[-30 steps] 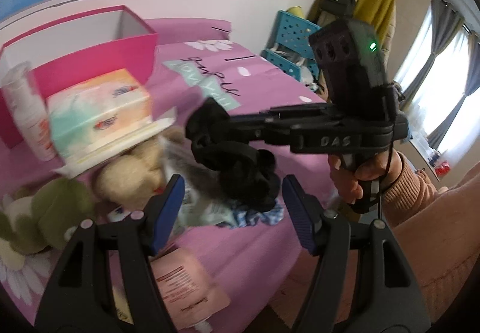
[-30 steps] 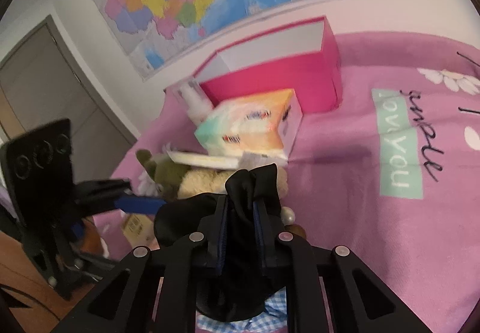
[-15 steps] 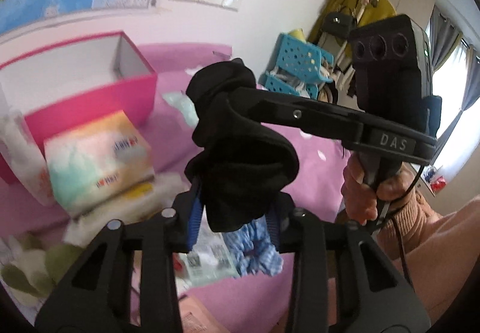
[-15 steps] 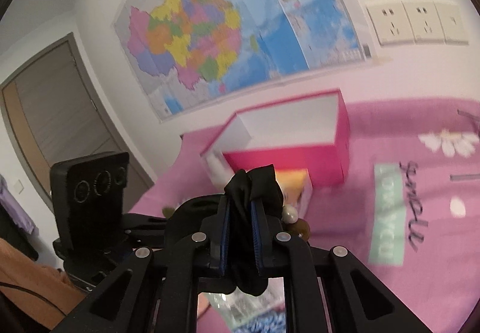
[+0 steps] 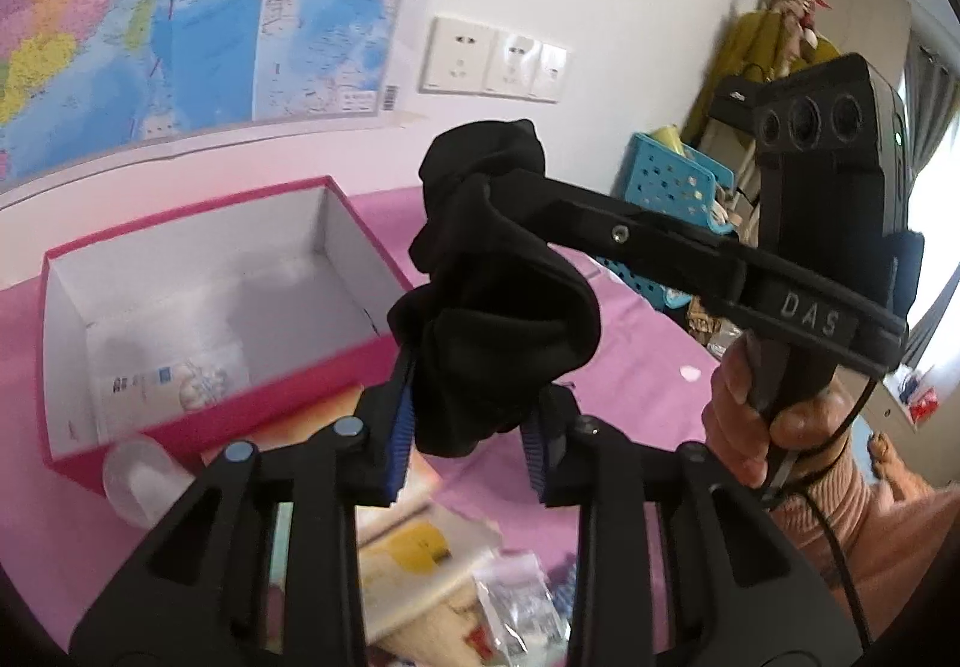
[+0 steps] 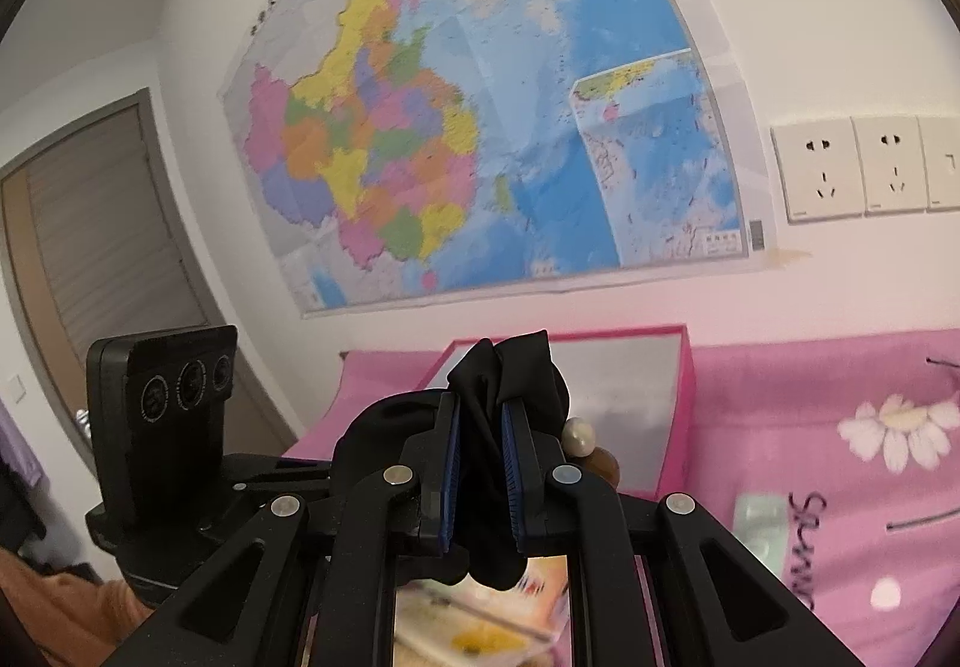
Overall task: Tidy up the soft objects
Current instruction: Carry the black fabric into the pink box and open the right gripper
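A bunched black cloth hangs in the air above the pink bedspread, gripped from two sides. My left gripper holds its lower end, its jaws closing with the blue pads pressing both flanks. My right gripper reaches in from the right, held by a hand, and is shut on the cloth's upper end. In the right wrist view the black cloth is pinched tight in my right gripper, with a pearl bead beside it. The open pink box lies behind and to the left.
A white packet lies in the box. A clear bottle leans on its front. A tissue pack and plastic packet lie below the grippers. A blue basket stands by the far wall, which carries a map.
Both grippers have risen together, lifting the black cloth off the bed. The left jaws, wide apart a second ago, have closed on the cloth. The plush toys have dropped out of view.
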Motion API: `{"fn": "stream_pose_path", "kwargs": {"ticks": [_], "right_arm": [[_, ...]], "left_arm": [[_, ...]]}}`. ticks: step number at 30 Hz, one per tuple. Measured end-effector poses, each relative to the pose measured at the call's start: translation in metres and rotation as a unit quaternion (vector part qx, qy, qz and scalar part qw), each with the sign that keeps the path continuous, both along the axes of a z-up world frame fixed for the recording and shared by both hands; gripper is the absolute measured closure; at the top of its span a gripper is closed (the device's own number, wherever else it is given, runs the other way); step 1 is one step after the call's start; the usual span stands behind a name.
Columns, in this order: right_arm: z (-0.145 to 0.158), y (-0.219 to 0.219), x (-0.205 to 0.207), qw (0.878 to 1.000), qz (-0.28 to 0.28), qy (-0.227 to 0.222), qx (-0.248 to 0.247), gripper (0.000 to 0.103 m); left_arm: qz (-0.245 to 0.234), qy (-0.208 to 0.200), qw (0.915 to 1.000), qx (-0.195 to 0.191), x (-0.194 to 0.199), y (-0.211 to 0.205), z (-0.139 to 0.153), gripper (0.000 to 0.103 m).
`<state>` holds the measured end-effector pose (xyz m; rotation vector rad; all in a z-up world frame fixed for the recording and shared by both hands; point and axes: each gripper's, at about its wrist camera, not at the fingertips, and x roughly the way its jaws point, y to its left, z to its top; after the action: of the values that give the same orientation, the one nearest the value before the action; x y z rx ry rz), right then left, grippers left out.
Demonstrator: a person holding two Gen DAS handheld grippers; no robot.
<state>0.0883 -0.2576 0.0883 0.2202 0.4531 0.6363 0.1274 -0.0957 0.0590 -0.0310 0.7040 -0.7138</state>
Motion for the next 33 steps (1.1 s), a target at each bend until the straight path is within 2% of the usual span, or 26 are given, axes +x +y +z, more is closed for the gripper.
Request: {"fn": "stream_pose_path", "kwargs": {"ticks": [10,17,19,20,22,28,33], "right_arm": [[-0.013,0.010,0.062,0.999,-0.024,0.030,-0.011,0.090],[-0.037,0.018,0.093,0.996,-0.045,0.074,-0.029,0.089],[-0.044,0.022,0.102,0.993,-0.065,0.090,-0.047,0.083],[-0.047,0.023,0.106,0.991,-0.075,0.098,-0.054,0.072],[-0.052,0.022,0.111,0.988,-0.092,0.110,-0.061,0.058],[-0.053,0.017,0.099,0.989,-0.091,0.095,-0.071,0.057],[-0.046,0.005,0.067,0.992,-0.068,0.075,-0.071,0.055]], "left_arm": [[0.044,0.064,0.9970,-0.008,0.067,-0.001,-0.010,0.071],[0.077,0.098,0.9919,0.025,0.092,-0.008,-0.032,0.071],[0.097,0.104,0.9890,0.039,0.098,-0.008,-0.036,0.057],[0.105,0.107,0.9878,0.042,0.100,-0.006,-0.037,0.046],[0.114,0.091,0.9879,0.053,0.097,-0.006,-0.036,0.046],[0.124,0.053,0.9885,0.069,0.080,-0.002,-0.026,0.046],[0.098,0.019,0.9927,0.067,0.050,0.002,-0.017,0.046]]}}
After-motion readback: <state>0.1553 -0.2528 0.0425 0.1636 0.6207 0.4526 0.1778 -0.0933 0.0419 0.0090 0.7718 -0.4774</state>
